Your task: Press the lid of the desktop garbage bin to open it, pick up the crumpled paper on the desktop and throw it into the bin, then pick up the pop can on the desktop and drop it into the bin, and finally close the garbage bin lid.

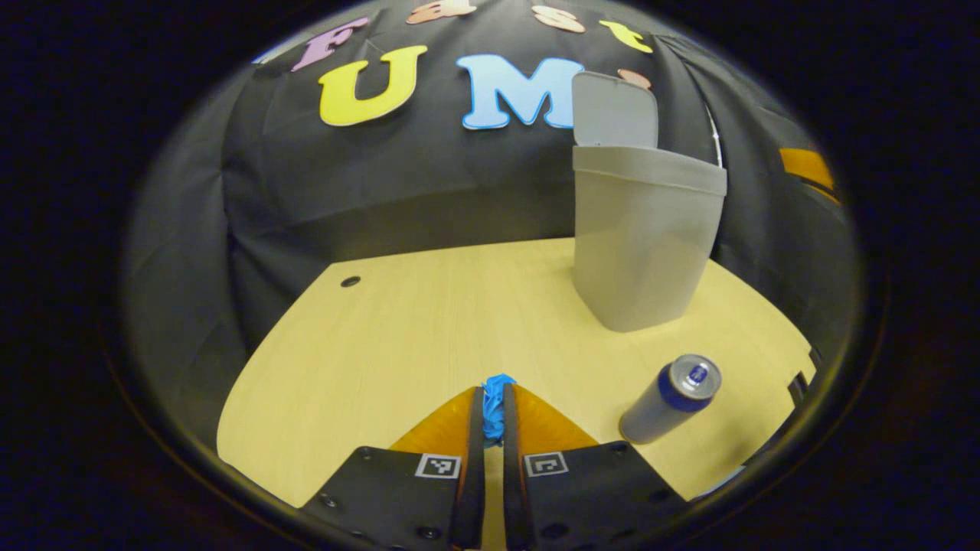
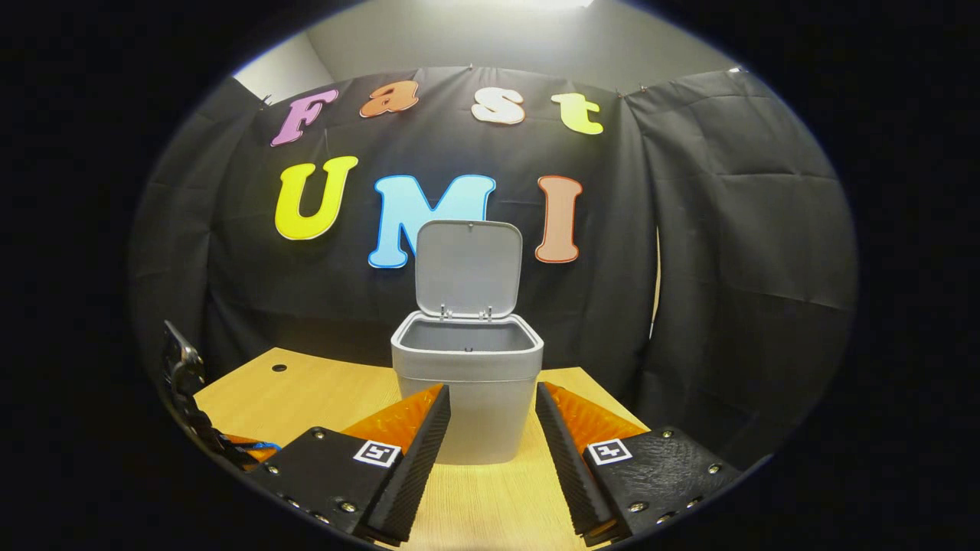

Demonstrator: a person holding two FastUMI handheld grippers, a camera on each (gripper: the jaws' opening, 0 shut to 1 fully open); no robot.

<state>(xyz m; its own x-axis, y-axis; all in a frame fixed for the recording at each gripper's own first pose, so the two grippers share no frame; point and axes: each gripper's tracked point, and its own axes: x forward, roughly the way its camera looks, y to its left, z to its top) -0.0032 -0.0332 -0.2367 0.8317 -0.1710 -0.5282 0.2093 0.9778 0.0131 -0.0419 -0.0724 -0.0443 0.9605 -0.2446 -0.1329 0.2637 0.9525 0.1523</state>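
- In the left gripper view, the left gripper (image 1: pixel 494 409) sits at 6 o'clock, its two fingers drawn together and clamped on the crumpled paper (image 1: pixel 495 405), a blue wad pinched between the pads with its top poking out just past the fingertips.
- The paper is held low over the pale wooden table (image 1: pixel 429 321), near the table's front edge.
- The garbage bin (image 1: pixel 641 237), grey and plastic, stands on the table at about 1 o'clock from the left gripper, well apart from it, with its lid (image 1: pixel 615 109) raised upright behind the mouth.
- The pop can (image 1: pixel 671 399), silver with a blue band near its top, stands on the table at 3 o'clock from the held paper, in front of the bin and apart from it; the fisheye lens makes it appear to lean.
- A small dark hole (image 1: pixel 351 282) marks the table at 10 o'clock, near the far left edge.
- In the right gripper view, the right gripper (image 2: pixel 491 402) is at 6 o'clock with its fingers spread wide apart and nothing between them; the bin's lower body shows through the gap beyond them.
- From this side the bin's mouth is open at centre, and the lid stands upright at 12 o'clock on its rear hinges.
- Part of the left gripper appears at 8 o'clock at the edge of the right gripper view, with a sliver of blue beside it.
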